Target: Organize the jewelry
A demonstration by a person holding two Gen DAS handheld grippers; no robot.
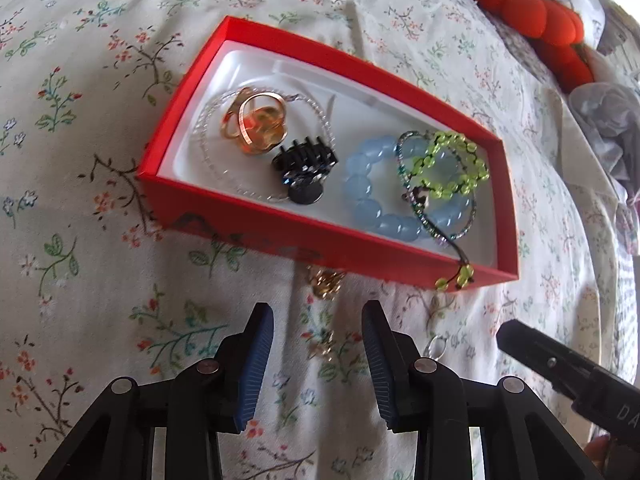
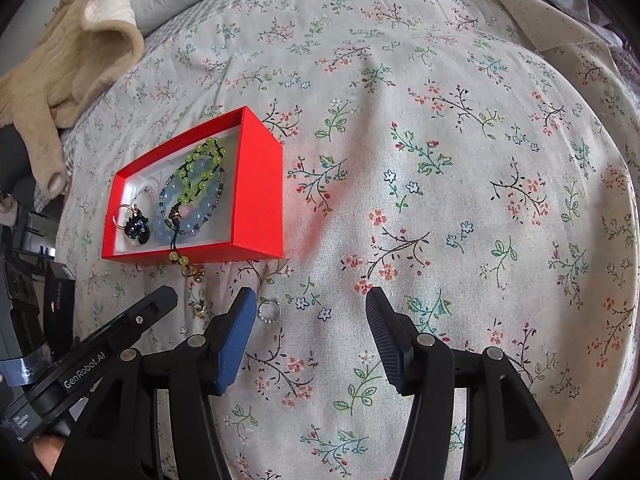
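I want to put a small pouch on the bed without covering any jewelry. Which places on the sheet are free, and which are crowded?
Free: the wide floral sheet to the right of the red box in the right wrist view, and ahead of the right gripper. Crowded: the strip in front of the box, where a gold piece, a small silver ring and the left gripper are.

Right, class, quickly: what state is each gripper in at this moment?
Left gripper: open, holding nothing, a small gold piece on the bedspread between its jaws.
Right gripper: open, holding nothing.

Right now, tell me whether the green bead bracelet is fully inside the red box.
Not fully: green bead bracelet lies inside, tail beads draped over the red box front wall.
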